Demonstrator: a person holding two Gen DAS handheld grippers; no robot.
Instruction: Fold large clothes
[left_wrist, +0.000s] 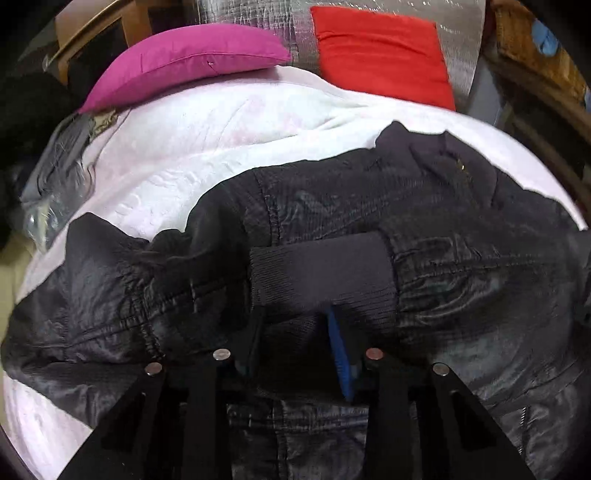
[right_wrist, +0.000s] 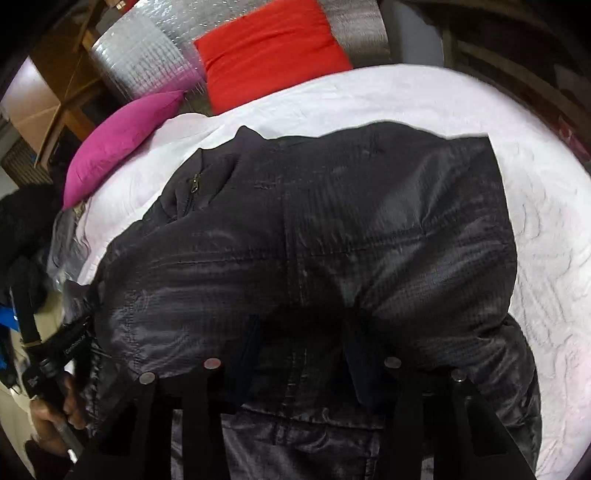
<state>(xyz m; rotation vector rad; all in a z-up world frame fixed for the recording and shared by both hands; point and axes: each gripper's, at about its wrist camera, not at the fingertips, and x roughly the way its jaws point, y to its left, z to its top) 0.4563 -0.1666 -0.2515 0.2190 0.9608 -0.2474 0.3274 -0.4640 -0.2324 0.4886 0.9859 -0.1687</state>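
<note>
A black jacket (left_wrist: 369, 206) lay on a white bed (left_wrist: 192, 147). The left tool (left_wrist: 295, 332) pinched its ribbed cuff (left_wrist: 321, 269) directly ahead. The right tool (right_wrist: 299, 343) was buried in jacket fabric; its grip could not be told.

Black jacket (left_wrist: 369, 221) taking up near half of bed, bunching against both grippers. Bare white sheet (left_wrist: 221, 147) lying open beyond jacket toward head of bed. Pink pillow (left_wrist: 184, 62) and red pillow (left_wrist: 376, 55) blocking far edge. Grey clutter (left_wrist: 59, 166) crowding left side. Sheet lying open at right (right_wrist: 546, 240).
</note>
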